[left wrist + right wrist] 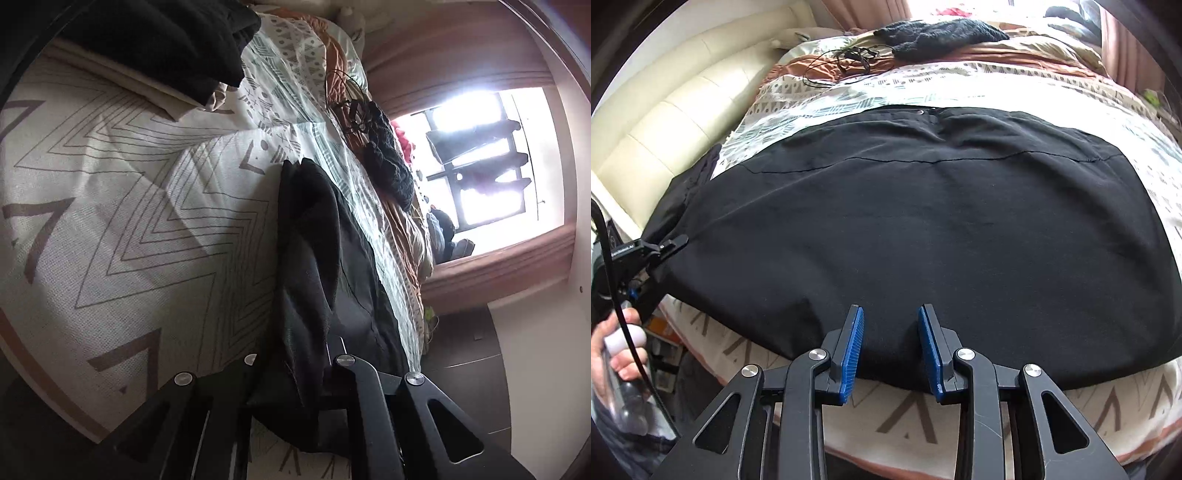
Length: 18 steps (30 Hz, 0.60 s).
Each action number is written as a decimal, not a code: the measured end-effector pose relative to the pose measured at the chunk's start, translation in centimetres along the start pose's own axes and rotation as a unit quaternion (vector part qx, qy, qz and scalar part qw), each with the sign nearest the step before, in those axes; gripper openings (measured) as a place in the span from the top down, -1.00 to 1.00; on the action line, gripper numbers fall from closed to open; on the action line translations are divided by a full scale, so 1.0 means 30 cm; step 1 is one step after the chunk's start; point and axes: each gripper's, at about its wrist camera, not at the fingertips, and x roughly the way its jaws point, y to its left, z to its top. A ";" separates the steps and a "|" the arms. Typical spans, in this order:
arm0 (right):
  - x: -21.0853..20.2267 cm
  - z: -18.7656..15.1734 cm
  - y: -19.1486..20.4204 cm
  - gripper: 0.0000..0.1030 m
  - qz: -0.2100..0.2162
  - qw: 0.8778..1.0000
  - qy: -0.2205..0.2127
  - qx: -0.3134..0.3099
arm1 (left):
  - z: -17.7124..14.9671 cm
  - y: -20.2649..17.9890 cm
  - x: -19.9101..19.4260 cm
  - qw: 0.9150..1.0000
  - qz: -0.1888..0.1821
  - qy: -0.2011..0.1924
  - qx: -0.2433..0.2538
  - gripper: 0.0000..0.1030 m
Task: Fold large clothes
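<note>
smooth black garment (923, 229) flat on zigzag-print bedspread (908, 417), left gripper (670, 245) pinching corner

A large black garment (923, 221) lay spread flat across the patterned bedspread (960, 85), its near hem close to the bed's edge. The right claw (891, 332) hung over that hem, its blue pads (851, 354) standing apart with black cloth between them, neither pad clearly pressing on it. At the left edge, the left claw (670, 243) pinched the garment's corner, a hand (617, 354) below it around the handle. Farther back lay a tangled black cord (842, 62) and a dark knitted piece (938, 33). A cream padded headboard (676, 110) stood at left.
</note>
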 end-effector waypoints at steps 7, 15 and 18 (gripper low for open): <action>0.050 -0.073 -0.016 0.37 -0.011 1.000 -0.007 0.018 | -0.004 -0.006 0.007 1.000 -0.005 0.004 -0.012 0.82; 0.050 -0.089 -0.032 0.37 0.008 0.999 -0.017 0.037 | 0.004 -0.149 -0.022 0.999 -0.054 0.004 0.008 0.82; 0.053 -0.096 -0.044 0.38 0.025 0.998 -0.024 0.046 | 0.002 -0.231 -0.024 0.997 -0.068 0.002 0.025 0.82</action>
